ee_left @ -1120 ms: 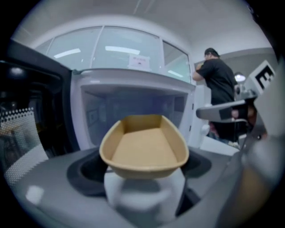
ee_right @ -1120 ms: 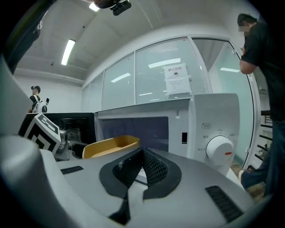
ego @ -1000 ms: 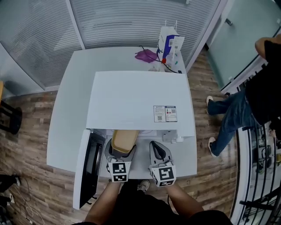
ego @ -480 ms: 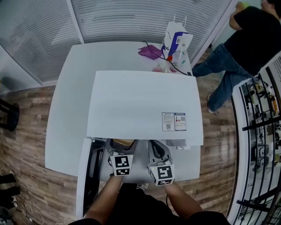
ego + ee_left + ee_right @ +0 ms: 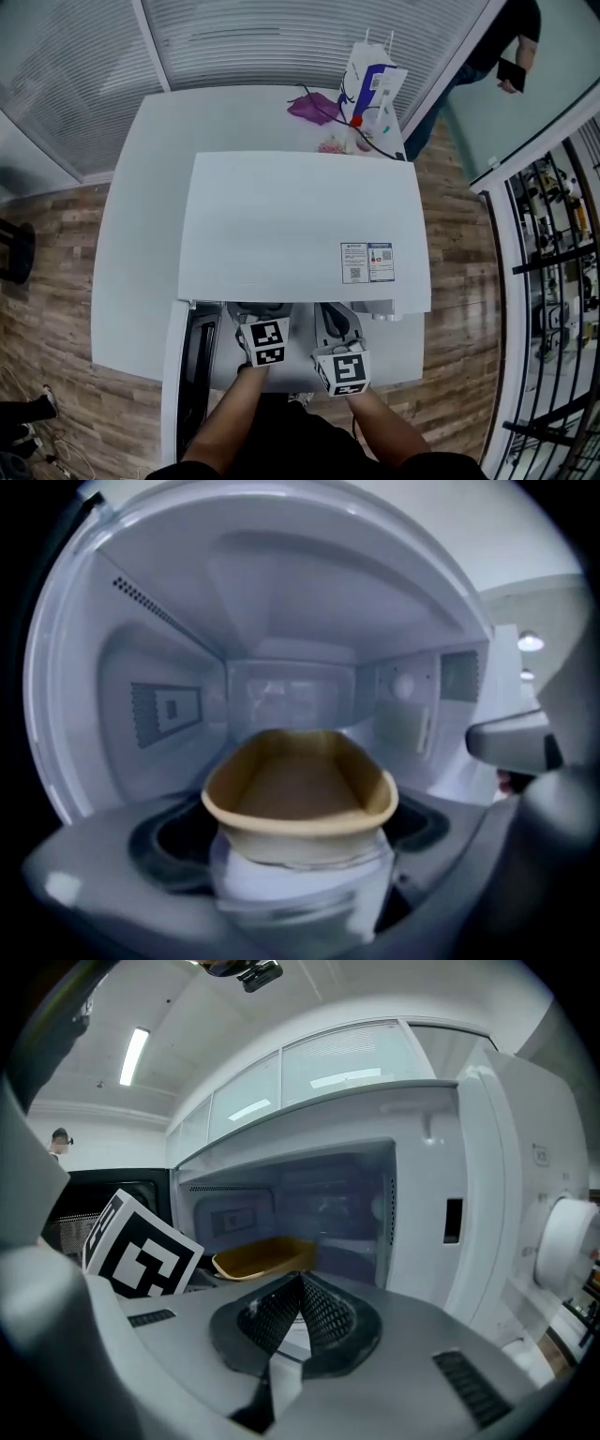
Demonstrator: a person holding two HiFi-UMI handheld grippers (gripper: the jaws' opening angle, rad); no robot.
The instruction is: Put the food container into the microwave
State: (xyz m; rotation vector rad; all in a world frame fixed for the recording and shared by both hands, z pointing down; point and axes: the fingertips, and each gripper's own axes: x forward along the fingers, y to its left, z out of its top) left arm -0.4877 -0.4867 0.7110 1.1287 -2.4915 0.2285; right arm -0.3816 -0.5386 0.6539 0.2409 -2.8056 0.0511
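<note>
Because the tan oval food container (image 5: 298, 794) looks light and bendy, the left gripper (image 5: 298, 878) clamps its near wall; the right gripper (image 5: 298, 1312) is closed, empty.

— What have you got in your fingers?

— My left gripper (image 5: 298, 860) is clamped on the near end of a tan food container (image 5: 298, 794). It is open-topped and empty, with a rolled rim, and it sits level.

— And ahead of it?

— The open microwave (image 5: 281, 602), with white walls all round. The food container's far end points at the back wall. I can't tell whether its base touches the floor.

— Anything on the walls?

— A slotted panel (image 5: 167, 708) on the left wall, and a row of small holes (image 5: 150, 607) running along the top left corner. Outside the opening to the right a ceiling lamp (image 5: 530, 642) glows. Below it is a grey blurred shape I can't make out.
</note>
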